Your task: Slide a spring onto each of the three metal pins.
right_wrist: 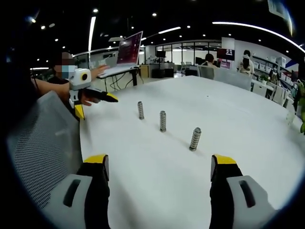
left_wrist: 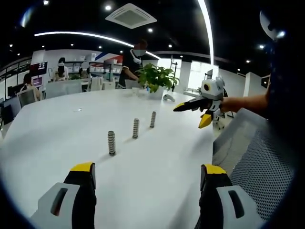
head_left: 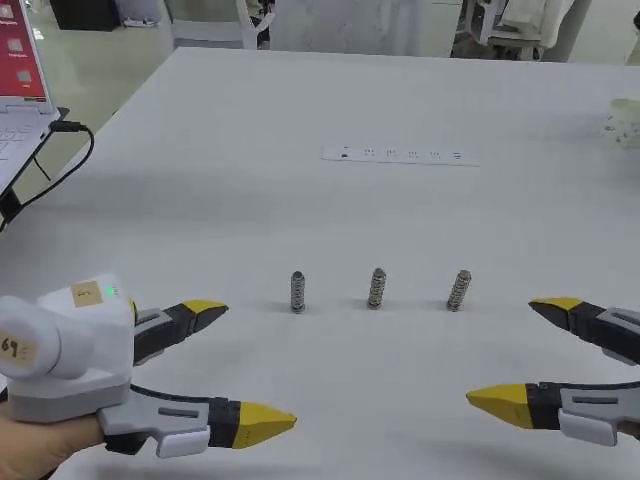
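Nearest you, both grippers sit low over the table (head_left: 380, 390). On your left gripper (head_left: 259, 364) the jaws are spread wide with nothing between them. Your right gripper (head_left: 500, 351) is the same: jaws spread, holding nothing. The two sets of tips point at each other across bare table.

Just beyond the jaw tips, in the gap between the two grippers, three springs stand upright in a row, apart from each other. The left spring (head_left: 298, 292) is closest to your left jaws, just past their far tip. The right spring (head_left: 459, 290) is closest to your right jaws. The middle spring (head_left: 377, 288) stands between those two. No jaw touches any of them. I can't tell whether a pin runs inside the coils.

In each gripper view the row runs away ahead of that gripper's own open jaws.

Well past the springs, a white socket strip (head_left: 400, 154) lies flat. Farthest out on your left gripper's side, there's a laptop (head_left: 20, 90) at the table edge with a black cable (head_left: 70, 165).
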Available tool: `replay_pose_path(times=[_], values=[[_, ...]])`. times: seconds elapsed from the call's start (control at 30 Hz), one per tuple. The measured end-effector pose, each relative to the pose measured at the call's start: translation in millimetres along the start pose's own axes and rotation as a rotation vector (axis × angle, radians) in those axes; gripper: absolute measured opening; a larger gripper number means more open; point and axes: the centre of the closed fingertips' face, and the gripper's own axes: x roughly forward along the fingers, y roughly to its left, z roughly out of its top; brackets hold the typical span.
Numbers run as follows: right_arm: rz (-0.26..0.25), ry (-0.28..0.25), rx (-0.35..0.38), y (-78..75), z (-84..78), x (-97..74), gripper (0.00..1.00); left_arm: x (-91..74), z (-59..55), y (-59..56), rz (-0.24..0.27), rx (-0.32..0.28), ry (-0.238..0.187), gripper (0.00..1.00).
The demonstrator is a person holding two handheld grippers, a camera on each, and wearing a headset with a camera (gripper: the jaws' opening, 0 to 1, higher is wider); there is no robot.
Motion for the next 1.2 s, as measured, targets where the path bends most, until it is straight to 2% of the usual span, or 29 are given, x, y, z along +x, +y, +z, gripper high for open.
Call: replay_pose_path(times=[0.4, 1.2], values=[[-0.028, -0.01, 0.002, -5.0, 0.8, -2.0, 0.95, 0.4, 1.6, 1.0, 0.007, -0.002, -0.008, 0.88], [-0.035, -0.02, 0.014, -7.1, 6.2, -0.1, 0.96, -0.5, 2.3, 6.3, 0.021, -0.014, -0.017, 0.89]])
